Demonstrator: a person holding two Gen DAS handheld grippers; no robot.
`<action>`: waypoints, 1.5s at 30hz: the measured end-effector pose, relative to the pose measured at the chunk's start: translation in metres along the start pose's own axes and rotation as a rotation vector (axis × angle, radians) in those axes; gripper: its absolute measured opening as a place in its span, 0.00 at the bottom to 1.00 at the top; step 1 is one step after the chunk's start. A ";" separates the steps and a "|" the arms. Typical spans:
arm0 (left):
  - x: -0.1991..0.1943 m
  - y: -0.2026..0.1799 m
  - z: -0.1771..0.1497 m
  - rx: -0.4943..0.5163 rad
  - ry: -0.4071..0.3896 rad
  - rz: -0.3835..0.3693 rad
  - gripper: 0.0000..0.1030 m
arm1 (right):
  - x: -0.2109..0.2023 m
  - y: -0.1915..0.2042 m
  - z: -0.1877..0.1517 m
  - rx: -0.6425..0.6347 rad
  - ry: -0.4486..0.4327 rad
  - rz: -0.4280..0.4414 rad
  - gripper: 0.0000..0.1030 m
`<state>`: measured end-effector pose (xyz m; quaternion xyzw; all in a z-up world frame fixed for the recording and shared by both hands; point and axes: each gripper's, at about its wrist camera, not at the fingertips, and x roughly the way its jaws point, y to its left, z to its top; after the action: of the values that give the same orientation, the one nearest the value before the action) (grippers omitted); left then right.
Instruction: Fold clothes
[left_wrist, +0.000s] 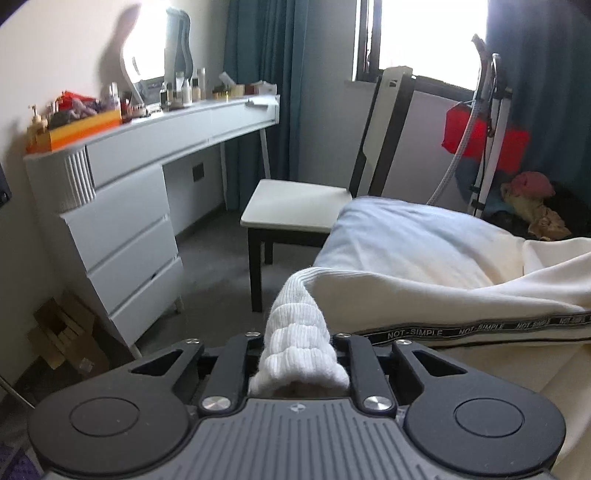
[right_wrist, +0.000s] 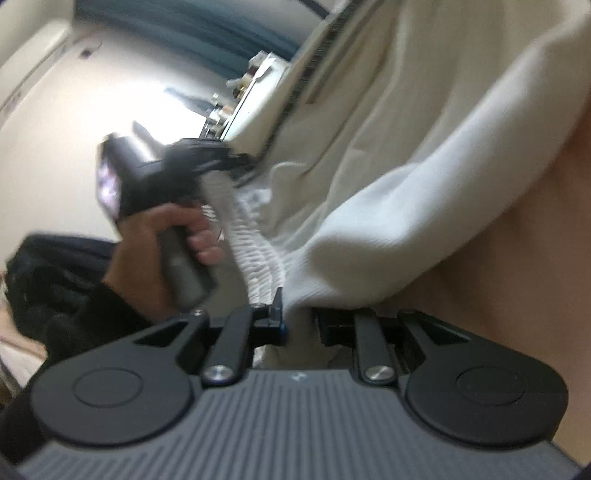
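Ribbing of the cream garment (left_wrist: 424, 291) is bunched in the left gripper (left_wrist: 299, 354), clenched on its cuff; the right gripper (right_wrist: 299, 317) grasps another edge (likely the same hem), holding the cloth lifted over the bed (left_wrist: 402, 236), probably to spread it for folding.

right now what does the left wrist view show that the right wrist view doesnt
Only the left wrist view shows the white dresser, the chair, the bed's blue pillow and the garment's black NOT-SIMPLE tape.

Only the right wrist view shows the person's hand on the left claw's handle, and the right claw shut on the cream garment's edge.

Both show that garment, its ribbed white cuff and the left claw clamped on it.
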<state>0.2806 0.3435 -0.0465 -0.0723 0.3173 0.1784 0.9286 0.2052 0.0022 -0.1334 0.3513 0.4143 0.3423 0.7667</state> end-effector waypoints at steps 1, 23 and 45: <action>-0.001 0.001 -0.002 -0.014 0.005 -0.011 0.20 | -0.002 0.003 0.001 -0.031 0.010 -0.008 0.21; -0.218 -0.101 -0.134 0.018 -0.138 -0.244 0.77 | -0.197 0.039 0.004 -0.478 -0.376 -0.363 0.73; -0.111 -0.308 -0.141 0.245 -0.077 -0.411 0.78 | -0.286 -0.077 0.034 -0.237 -0.490 -0.523 0.73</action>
<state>0.2360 -0.0085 -0.0832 -0.0154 0.2795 -0.0515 0.9586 0.1320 -0.2794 -0.0700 0.2140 0.2521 0.0863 0.9398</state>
